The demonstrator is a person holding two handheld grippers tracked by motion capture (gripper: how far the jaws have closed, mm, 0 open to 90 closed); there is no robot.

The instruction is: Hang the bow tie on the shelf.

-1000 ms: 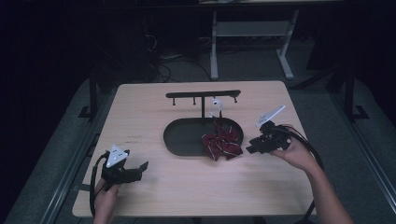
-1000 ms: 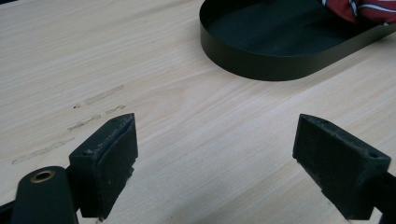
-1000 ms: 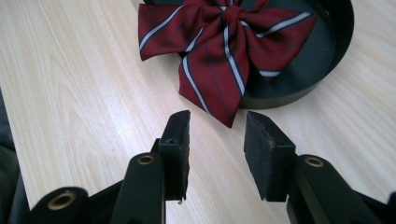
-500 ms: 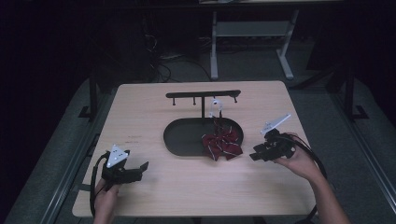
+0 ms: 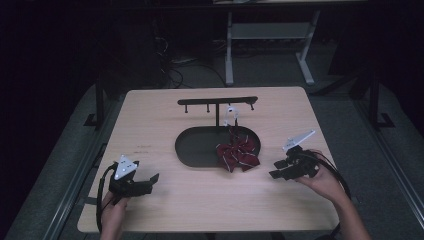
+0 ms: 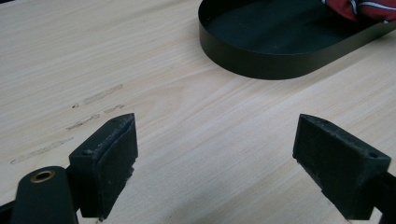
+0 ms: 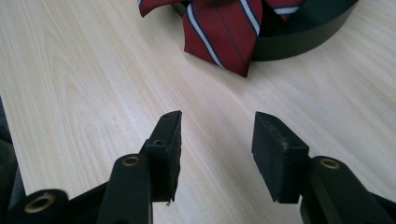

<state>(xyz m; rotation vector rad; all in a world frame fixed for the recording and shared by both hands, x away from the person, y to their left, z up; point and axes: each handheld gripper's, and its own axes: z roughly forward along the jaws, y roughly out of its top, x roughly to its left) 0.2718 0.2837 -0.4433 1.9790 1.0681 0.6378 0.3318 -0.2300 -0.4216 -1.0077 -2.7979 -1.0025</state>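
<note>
On the light wooden table (image 5: 165, 125) stands a black oval tray (image 5: 197, 147), near the middle, and behind it rises a thin black rack (image 5: 218, 101) with a horizontal bar and small pegs. A red tie with white and dark stripes (image 5: 239, 152) lies crumpled in the right part of the tray; in the right gripper view one pointed end of the tie (image 7: 219, 35) hangs over the tray wall (image 7: 299, 39) and rests on the table surface. A small white piece (image 5: 231, 111) hangs from the rack just above the tie, but it is too small to tell what it is. The left tongs (image 5: 145, 184) are held in the person's left hand (image 5: 114, 212) near the front left corner of the table, well apart from the tray; in the left gripper view the left tongs (image 6: 215, 163) stand wide open with nothing between the jaws, and the tray (image 6: 280, 60) is ahead of them. The right tongs (image 5: 278, 169) are held in the right hand (image 5: 322, 181) just to the right of the tray, pointing toward the tie. In the right gripper view the right tongs (image 7: 215, 144) are partly open, with a gap between the jaws, empty, and near the tie end but not touching it.
</note>
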